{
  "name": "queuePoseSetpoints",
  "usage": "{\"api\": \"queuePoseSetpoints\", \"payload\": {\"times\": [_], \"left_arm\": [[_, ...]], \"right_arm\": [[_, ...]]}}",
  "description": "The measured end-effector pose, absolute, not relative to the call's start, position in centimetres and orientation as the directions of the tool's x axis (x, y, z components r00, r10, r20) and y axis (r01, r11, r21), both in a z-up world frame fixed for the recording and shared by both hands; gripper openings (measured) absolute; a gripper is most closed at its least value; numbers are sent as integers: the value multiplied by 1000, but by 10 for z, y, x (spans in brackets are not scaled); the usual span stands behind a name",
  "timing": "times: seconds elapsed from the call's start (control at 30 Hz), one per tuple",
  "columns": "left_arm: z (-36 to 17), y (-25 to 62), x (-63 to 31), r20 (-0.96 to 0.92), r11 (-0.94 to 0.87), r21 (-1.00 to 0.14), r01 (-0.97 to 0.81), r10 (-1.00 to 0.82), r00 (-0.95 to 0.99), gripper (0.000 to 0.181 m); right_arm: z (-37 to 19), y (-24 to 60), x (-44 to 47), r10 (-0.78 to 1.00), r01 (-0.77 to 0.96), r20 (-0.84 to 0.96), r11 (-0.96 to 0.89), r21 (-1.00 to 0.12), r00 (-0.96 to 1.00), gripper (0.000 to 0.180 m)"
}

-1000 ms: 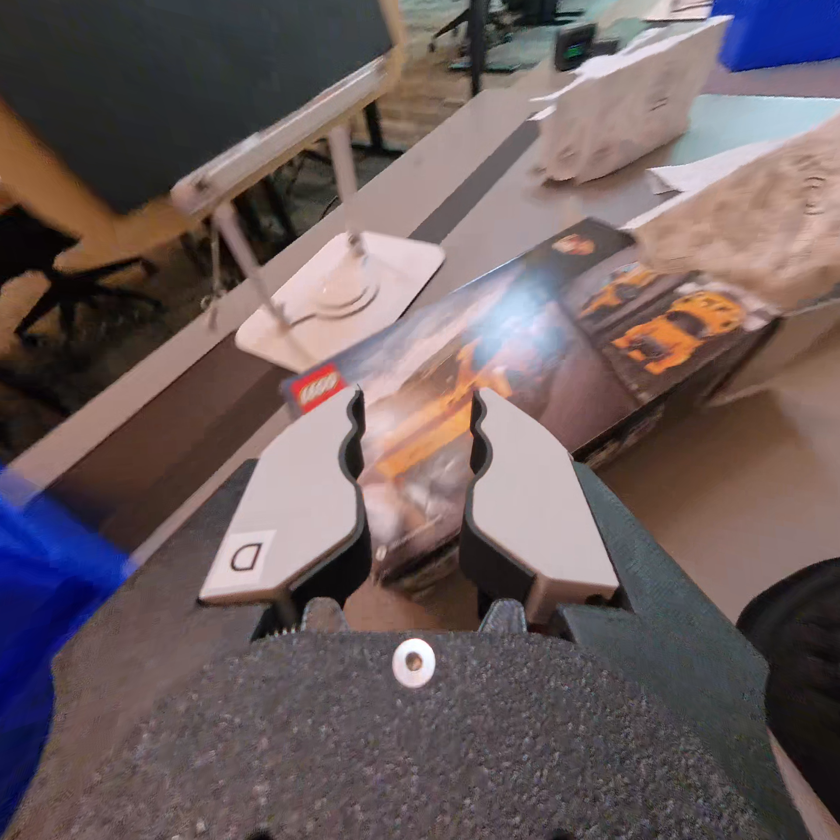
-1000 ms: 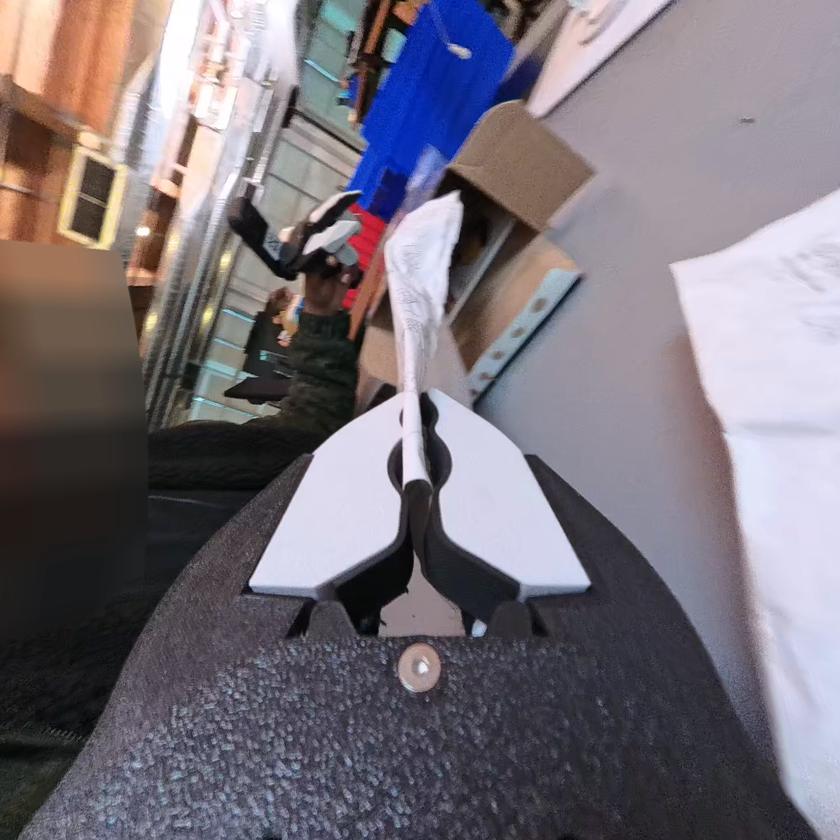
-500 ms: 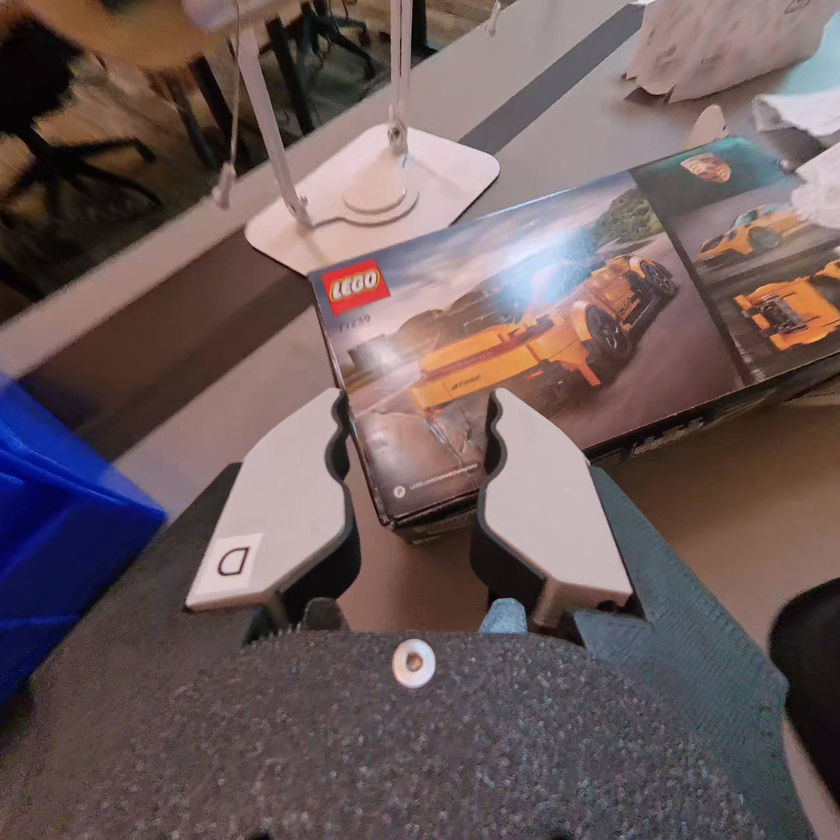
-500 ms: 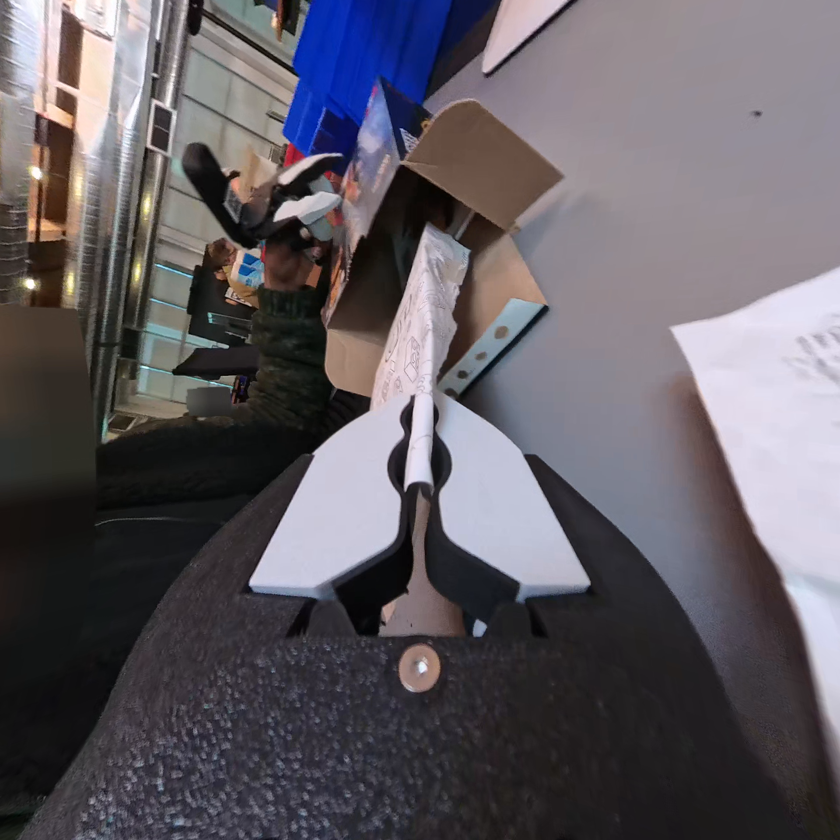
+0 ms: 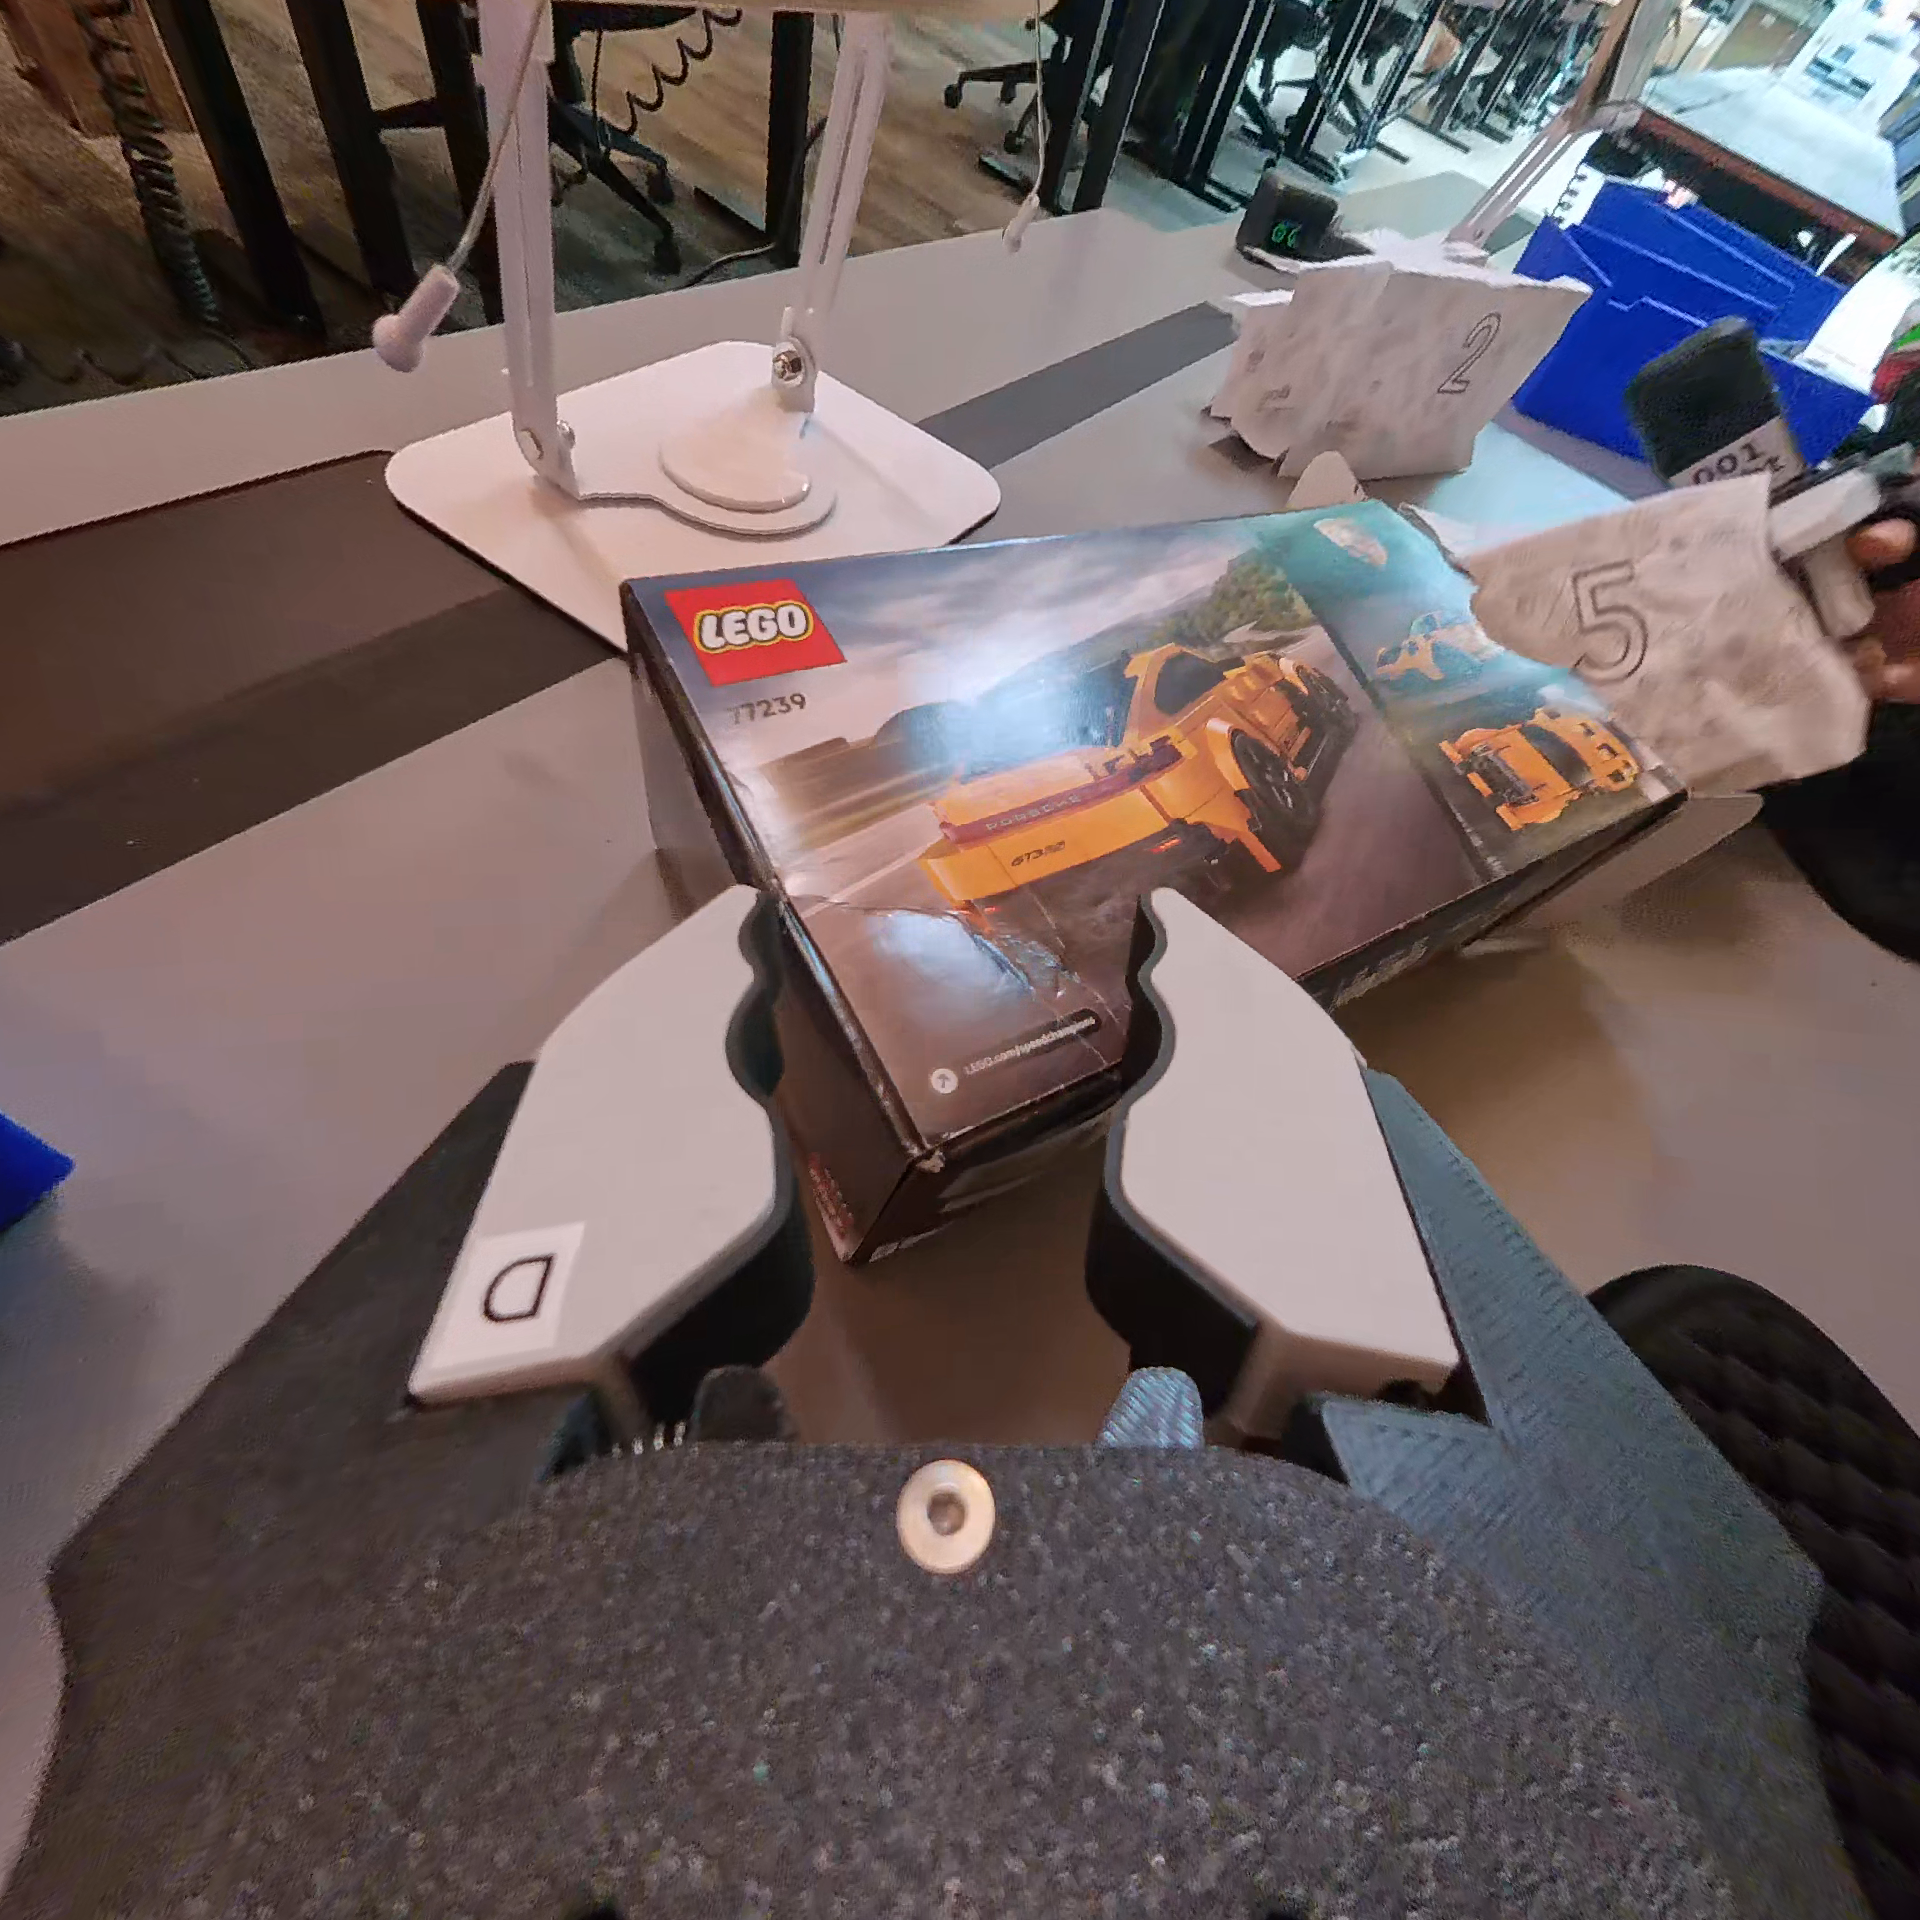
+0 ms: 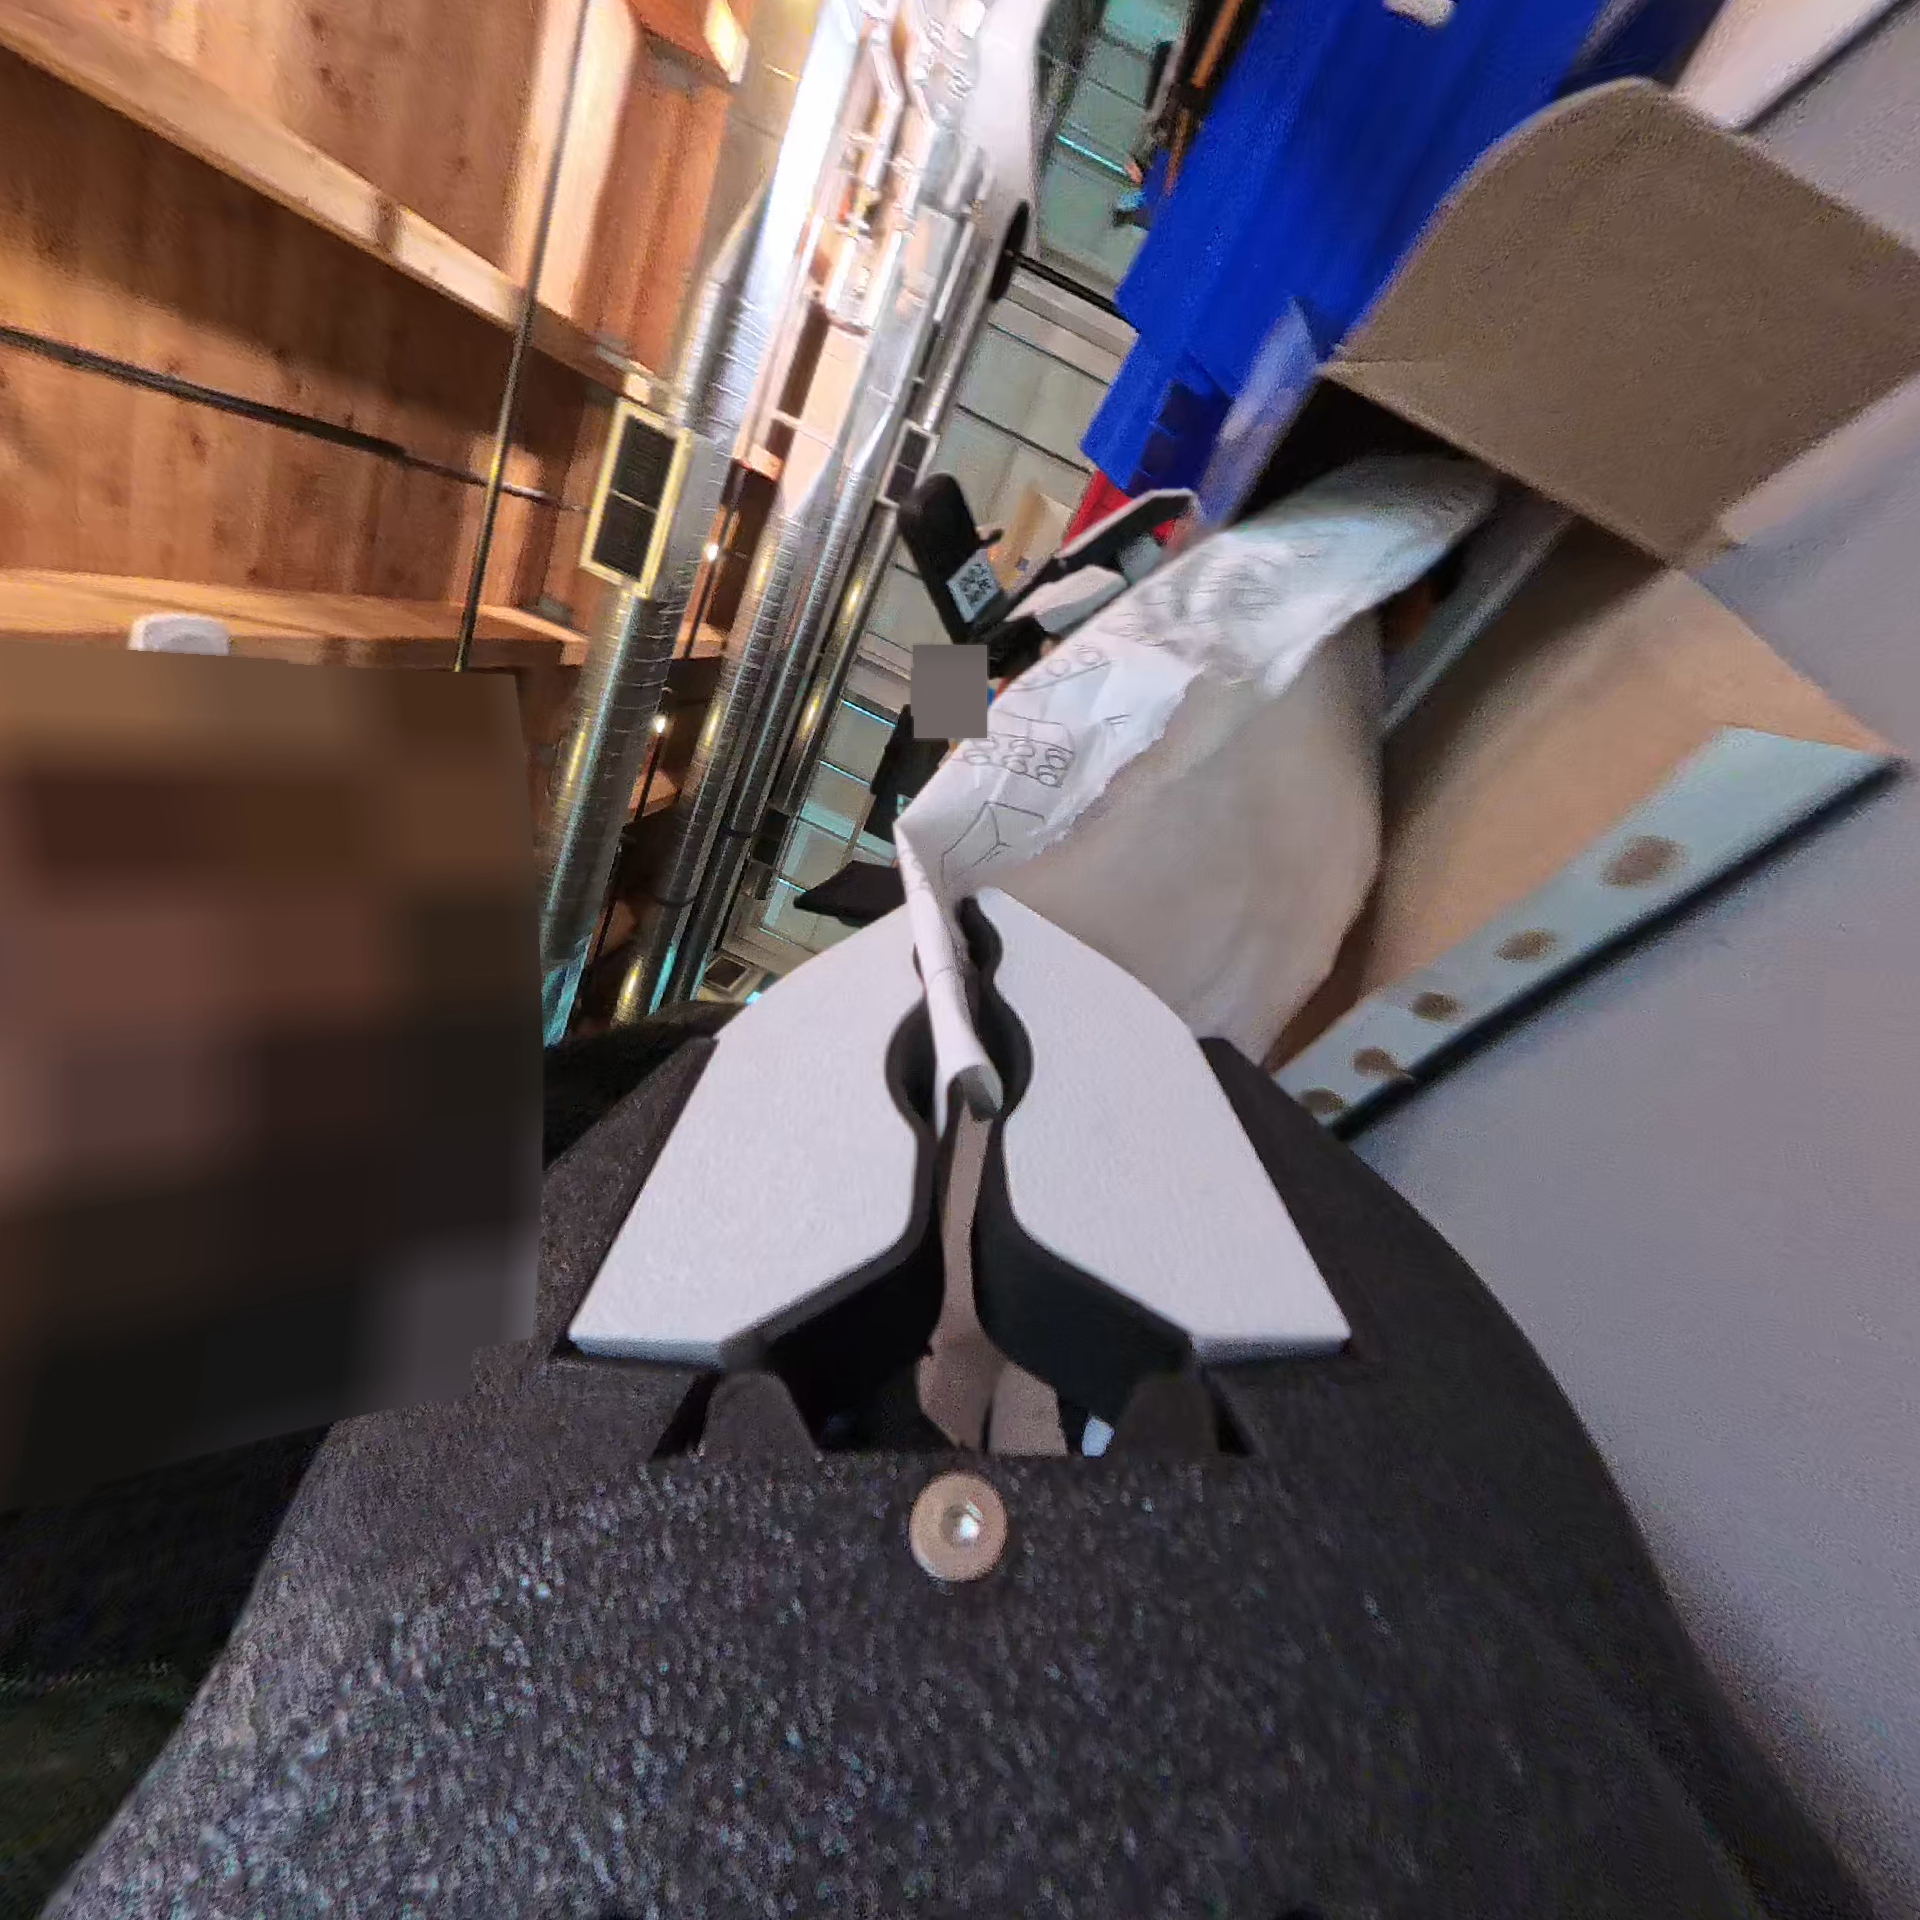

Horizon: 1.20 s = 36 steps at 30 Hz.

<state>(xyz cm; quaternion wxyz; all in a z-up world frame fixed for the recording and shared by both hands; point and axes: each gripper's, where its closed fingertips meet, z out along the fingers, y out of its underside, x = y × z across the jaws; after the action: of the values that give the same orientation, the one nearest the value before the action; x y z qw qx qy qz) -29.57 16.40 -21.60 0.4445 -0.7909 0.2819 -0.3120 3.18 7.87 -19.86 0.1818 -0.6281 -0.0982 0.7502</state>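
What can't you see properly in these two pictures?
- Inside of the toy box: left wrist view shows only its outside; in the right wrist view the paper bag fills its open end.
- Contents of the paper bag: wrapped in paper, both views.
- Grip of the left gripper on the box corner: contact is hidden by its jaws.
- Left part of the right wrist view: covered by a blur patch.
- Second paper bag: too far to read its contents.

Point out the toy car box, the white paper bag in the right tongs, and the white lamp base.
Dark cardboard toy car box [image 5: 1091, 748], left wrist view, printed top face.
Crumpled white paper bag [image 6: 1195, 831], right wrist view, bulging middle.
Flat white lamp base [image 5: 894, 457], left wrist view, bare right side.
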Motion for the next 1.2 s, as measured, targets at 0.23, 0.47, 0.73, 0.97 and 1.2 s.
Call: {"api": "queuePoseSetpoints", "payload": {"times": [0.23, 0.47, 0.73, 0.97, 1.2], "left_arm": [[-217, 167, -303, 198, -419, -890, -180, -712, 674, 63], [-218, 168, -303, 165, -400, -894, -203, -714, 680, 62], [-218, 168, -303, 160, -392, -897, -205, -720, 676, 61], [-218, 169, -303, 154, -382, -902, -202, -721, 676, 60], [-218, 168, -304, 159, -376, -905, -196, -729, 666, 59]], "right_arm": [[-258, 110, 62, 458, 14, -805, -872, -490, 376, 2], [-275, 118, 75, 715, 341, -432, -664, -665, 550, 64], [-252, 110, 69, 927, 689, -139, -353, -633, 348, 119], [-258, 104, 45, 845, 840, -520, -369, -398, 125, 109], [-243, 68, 22, 573, 821, -816, -432, -373, -69, 4]]}}
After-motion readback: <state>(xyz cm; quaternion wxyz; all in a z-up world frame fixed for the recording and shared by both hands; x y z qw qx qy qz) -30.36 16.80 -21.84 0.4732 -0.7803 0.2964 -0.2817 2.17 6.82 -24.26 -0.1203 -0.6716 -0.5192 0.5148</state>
